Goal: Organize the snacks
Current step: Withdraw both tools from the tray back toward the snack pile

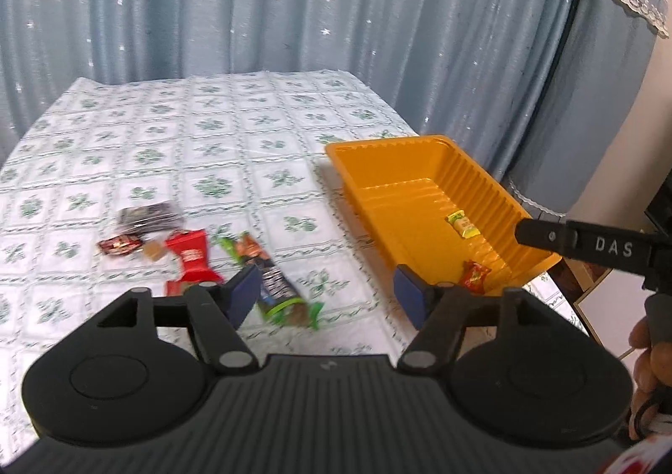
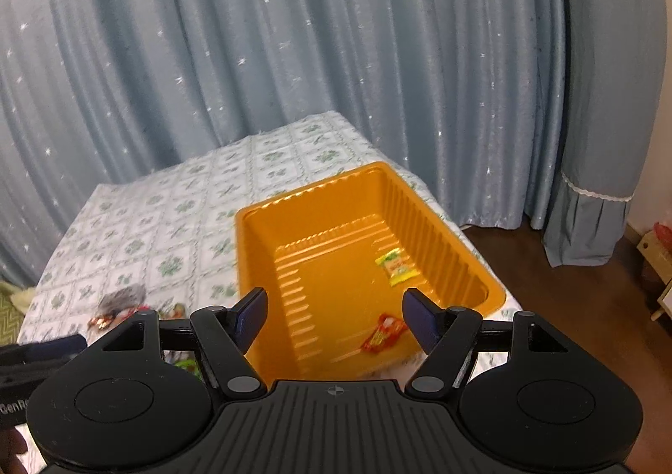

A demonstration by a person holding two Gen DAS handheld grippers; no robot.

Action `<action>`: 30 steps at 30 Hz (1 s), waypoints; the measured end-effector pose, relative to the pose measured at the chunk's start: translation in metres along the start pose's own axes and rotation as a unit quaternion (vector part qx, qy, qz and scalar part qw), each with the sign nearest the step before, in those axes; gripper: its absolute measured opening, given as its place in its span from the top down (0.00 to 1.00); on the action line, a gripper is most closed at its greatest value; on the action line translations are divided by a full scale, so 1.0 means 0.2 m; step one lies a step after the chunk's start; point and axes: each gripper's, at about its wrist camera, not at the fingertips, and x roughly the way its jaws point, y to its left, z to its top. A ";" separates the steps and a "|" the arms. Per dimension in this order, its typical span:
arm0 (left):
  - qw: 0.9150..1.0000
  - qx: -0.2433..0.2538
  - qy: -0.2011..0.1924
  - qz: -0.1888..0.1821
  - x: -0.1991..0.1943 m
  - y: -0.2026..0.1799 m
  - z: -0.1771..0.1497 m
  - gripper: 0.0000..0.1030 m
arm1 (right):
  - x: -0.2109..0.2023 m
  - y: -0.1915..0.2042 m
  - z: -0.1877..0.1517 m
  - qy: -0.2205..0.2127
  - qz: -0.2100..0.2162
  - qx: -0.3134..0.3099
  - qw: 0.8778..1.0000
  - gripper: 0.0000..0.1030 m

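Your left gripper (image 1: 325, 291) stands with its blue-padded jaws spread and nothing between them, hovering over the snacks that lie on the flowered tablecloth (image 1: 189, 146). Your right gripper (image 2: 336, 316) is likewise spread and empty, above the near end of the orange tray (image 2: 441, 222).

Look at the tray: it is a shallow, glossy plastic tub with ribbed walls and a ridged floor, set near the table's right edge. Two snacks lie inside it: a small yellow-green packet (image 2: 397, 267) towards the right wall and a red-orange packet (image 2: 383, 333) near the front.

Left of the tray, well apart from it, the loose snacks cluster together: a green-edged bar (image 1: 277, 289) with a dark label, a red bow-shaped wrapper (image 1: 191, 259), a small dark-red packet (image 1: 119, 243), a tan cube-like sweet (image 1: 152, 250) and a dark blurred pouch (image 1: 149, 215) behind them.
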 end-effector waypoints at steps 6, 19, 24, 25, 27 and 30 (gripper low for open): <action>1.000 -0.008 -0.010 0.022 -0.19 0.07 -0.05 0.28 | -0.13 0.12 -0.07 0.001 0.009 -0.011 1.000 0.31; 0.998 -0.023 -0.014 0.063 -0.43 0.28 -0.21 0.20 | -0.28 0.35 -0.19 0.004 0.041 -0.036 0.999 0.31; 0.996 -0.039 -0.012 0.078 -0.46 0.38 -0.25 0.20 | -0.27 0.42 -0.24 0.011 0.055 -0.045 0.997 0.31; 0.996 -0.041 -0.012 0.080 -0.46 0.39 -0.25 0.20 | -0.27 0.43 -0.24 0.012 0.058 -0.047 0.997 0.31; 0.995 -0.045 -0.012 0.083 -0.47 0.42 -0.26 0.20 | -0.27 0.45 -0.26 0.015 0.063 -0.051 0.997 0.31; 0.995 -0.048 -0.012 0.085 -0.47 0.44 -0.27 0.19 | -0.25 0.48 -0.28 0.020 0.068 -0.056 0.996 0.31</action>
